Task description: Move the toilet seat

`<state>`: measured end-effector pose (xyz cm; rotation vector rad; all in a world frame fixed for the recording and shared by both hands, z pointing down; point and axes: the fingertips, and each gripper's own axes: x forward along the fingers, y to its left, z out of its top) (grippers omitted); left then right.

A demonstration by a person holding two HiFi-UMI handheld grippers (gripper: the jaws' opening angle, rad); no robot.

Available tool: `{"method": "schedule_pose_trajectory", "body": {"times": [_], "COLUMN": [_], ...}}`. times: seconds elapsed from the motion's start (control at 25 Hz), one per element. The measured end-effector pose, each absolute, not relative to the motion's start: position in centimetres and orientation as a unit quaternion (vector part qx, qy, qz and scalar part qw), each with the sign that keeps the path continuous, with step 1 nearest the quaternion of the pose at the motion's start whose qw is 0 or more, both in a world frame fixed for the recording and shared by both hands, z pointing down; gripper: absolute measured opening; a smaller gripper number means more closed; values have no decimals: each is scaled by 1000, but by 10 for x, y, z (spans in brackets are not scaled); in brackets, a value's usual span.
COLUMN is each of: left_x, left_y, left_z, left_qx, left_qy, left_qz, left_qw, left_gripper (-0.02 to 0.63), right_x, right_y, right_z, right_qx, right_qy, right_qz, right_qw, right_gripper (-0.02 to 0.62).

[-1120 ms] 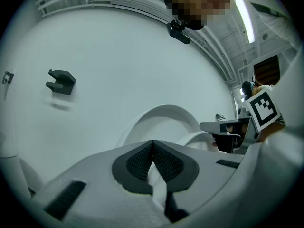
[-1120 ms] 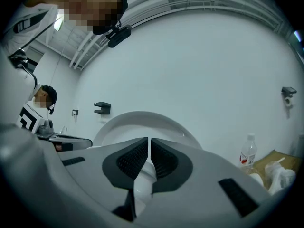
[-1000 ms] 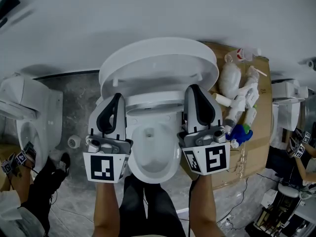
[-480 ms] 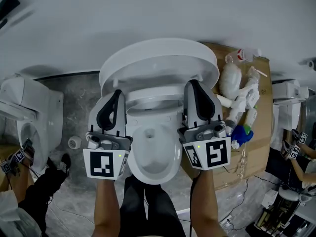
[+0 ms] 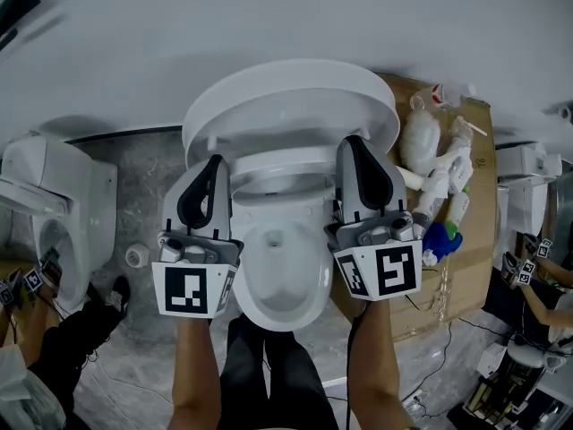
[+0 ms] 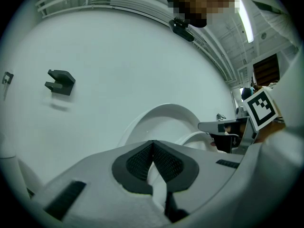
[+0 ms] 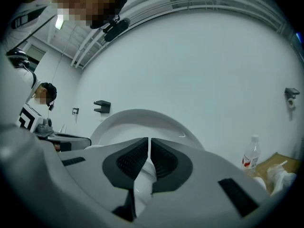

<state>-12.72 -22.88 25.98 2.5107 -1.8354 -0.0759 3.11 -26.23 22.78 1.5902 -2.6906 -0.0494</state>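
Note:
A white toilet stands against the wall, its lid (image 5: 286, 97) raised toward the wall. The seat ring (image 5: 277, 164) is lifted partway above the bowl (image 5: 277, 271). My left gripper (image 5: 210, 161) is at the seat's left side and my right gripper (image 5: 352, 141) at its right side, both tips at the ring's edge. Each gripper's jaws are shut, pads together, with nothing pinched. In the left gripper view the shut tips (image 6: 152, 142) point at the lid (image 6: 166, 115). The right gripper view shows its tips (image 7: 148, 139) below the lid (image 7: 137, 120).
Another toilet (image 5: 54, 204) stands at the left, with a tape roll (image 5: 136, 256) on the floor beside it. A cardboard sheet (image 5: 474, 240) at the right holds white bottles and a blue object (image 5: 439, 240). A dark bracket (image 6: 61, 82) hangs on the wall. The person's legs are below the bowl.
Both grippers have moved a little farther toward the wall, and the seat ring and lid have tipped up slightly with them.

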Motion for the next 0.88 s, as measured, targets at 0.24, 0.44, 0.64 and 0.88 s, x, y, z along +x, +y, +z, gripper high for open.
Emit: {"method": "schedule_pose_trajectory", "body": {"times": [0.24,0.44,0.64,0.88], "left_x": [-125,-121,-105,-88], "left_y": [-225,-207,-178,-141], "left_z": [259,245,232,234], "left_qx": [805,812,825,840], "left_qy": [-593,-583,-565,-543], "left_qz": [-8,-13,-26,-14], "left_qw": [6,-1,14,4], "left_gripper": [9,9,9,9], "right_x": [26,27,33,52], "right_y": [-247,-222,-185,-136], "right_z": [226,214,207,223], "right_qx": [501,492,487,505], "right_qy": [-863,-869,-871,-862], "right_qz": [-40,-38,-42,-21], "right_qw": [51,41,42,44], "right_gripper": [28,28,28,25]}}
